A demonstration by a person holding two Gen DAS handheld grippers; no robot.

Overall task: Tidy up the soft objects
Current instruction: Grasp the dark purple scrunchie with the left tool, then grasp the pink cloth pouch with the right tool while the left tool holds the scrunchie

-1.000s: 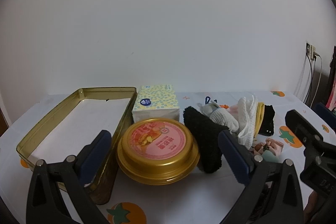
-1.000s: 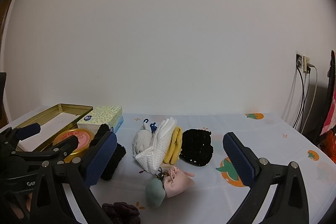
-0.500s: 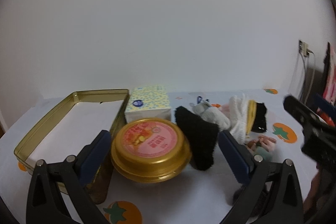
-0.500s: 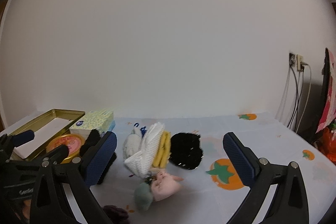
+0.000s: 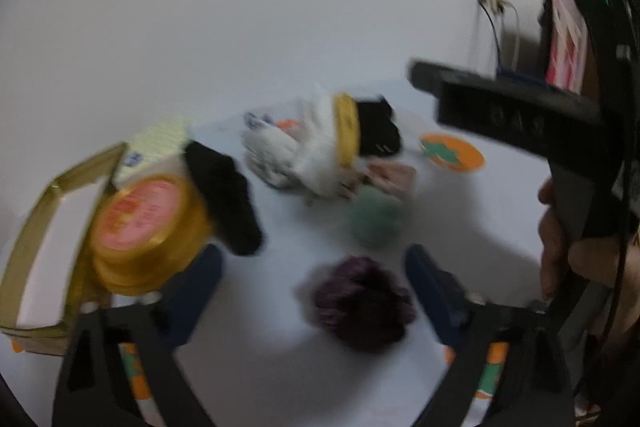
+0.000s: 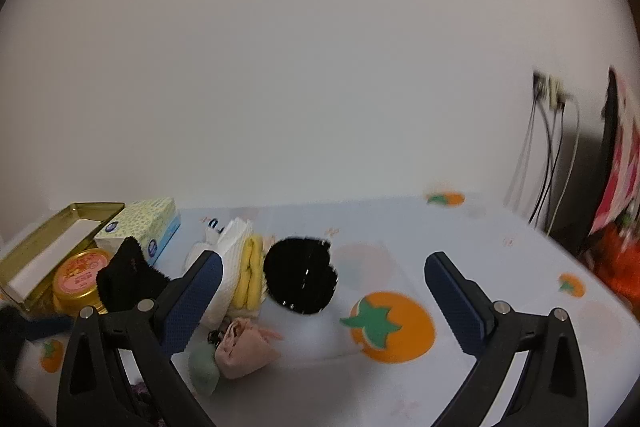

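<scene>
Soft, dim indoor light; heavy motion blur in the left view; dark fisheye corners.

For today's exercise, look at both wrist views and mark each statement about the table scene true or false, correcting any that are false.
1. A dark purple scrunchie lies between the left gripper fingers, not yet pinched. True.
2. The round gold tin has its lid off. False: the pink-topped lid is on.
3. The right gripper holds the black pouch. False: it is open and holds nothing.
4. The rectangular gold tray holds no soft items. True.
5. The tissue box sits beside the tray. True.
</scene>
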